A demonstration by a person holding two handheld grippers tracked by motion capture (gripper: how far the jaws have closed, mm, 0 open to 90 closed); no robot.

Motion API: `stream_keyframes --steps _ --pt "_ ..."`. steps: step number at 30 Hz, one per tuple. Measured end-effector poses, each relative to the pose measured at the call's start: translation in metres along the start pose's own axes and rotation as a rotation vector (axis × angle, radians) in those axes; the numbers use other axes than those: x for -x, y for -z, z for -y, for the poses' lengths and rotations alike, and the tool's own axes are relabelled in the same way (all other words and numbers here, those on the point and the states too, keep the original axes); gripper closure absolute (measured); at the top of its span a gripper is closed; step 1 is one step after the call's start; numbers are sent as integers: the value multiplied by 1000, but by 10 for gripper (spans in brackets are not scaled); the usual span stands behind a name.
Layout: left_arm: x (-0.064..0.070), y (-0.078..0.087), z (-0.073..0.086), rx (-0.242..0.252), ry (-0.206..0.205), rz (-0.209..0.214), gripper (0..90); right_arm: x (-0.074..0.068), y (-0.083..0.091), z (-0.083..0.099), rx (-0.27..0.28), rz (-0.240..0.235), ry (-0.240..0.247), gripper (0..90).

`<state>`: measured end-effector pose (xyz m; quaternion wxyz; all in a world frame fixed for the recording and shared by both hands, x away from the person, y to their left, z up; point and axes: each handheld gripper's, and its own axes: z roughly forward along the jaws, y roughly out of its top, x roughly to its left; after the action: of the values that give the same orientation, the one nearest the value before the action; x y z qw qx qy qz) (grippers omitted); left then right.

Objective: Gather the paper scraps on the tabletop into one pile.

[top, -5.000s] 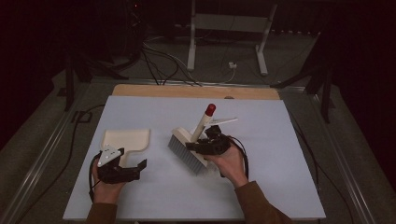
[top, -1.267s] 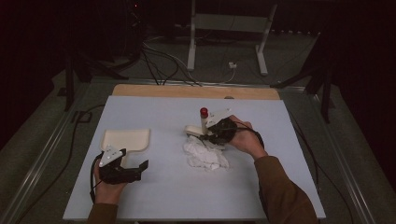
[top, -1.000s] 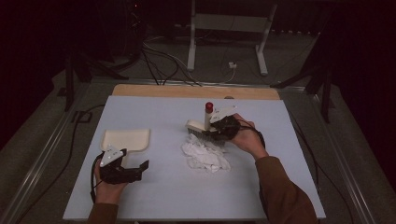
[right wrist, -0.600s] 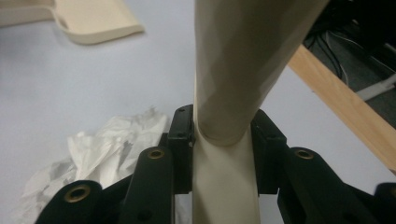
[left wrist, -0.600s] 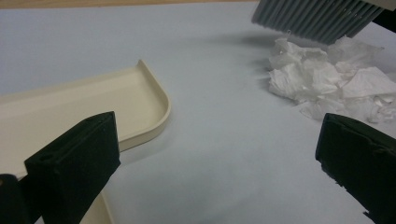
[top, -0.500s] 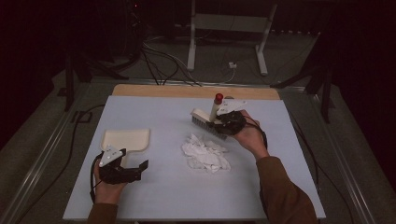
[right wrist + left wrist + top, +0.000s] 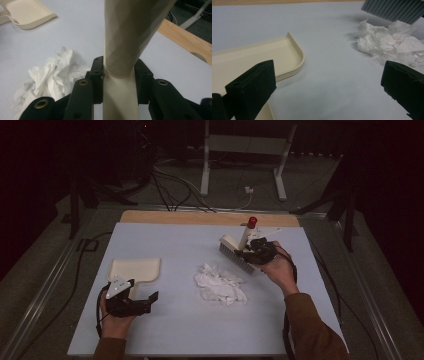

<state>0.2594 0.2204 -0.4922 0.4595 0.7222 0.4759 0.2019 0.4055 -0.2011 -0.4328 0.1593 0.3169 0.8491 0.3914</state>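
Your left gripper (image 7: 141,301) sits near the front left of the tabletop (image 7: 180,335) with its jaws spread wide and nothing between them, just in front of the cream dustpan (image 7: 136,269), which lies flat with its open edge facing the middle. You have not taken hold of the pan yet. To its right, well apart from the pan, lies the heap of crumpled white paper (image 7: 220,286). Further right, your right gripper (image 7: 248,254) is clamped on the cream handle of the brush (image 7: 238,257); the bristles hang just beyond the paper's far right edge, seemingly clear of the surface. This looks like the start of a sweeping stroke. Next, I'd judge, close the left jaws on the pan's handle, bring its lip up to the heap, then lower the bristles behind the paper and draw leftward.
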Motion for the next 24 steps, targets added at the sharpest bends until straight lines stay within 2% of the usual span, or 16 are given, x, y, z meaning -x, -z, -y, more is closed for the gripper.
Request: stream_keyframes --steps 8,15,24 --pt "-3 2 -2 22 17 -10 8 2 15 9 -6 31 -36 673" --pt "-5 2 -2 23 18 -19 8 3 26 15 6 54 -65 673" --pt "-7 5 -3 28 15 -44 8 6 37 26 21 76 -137 673"
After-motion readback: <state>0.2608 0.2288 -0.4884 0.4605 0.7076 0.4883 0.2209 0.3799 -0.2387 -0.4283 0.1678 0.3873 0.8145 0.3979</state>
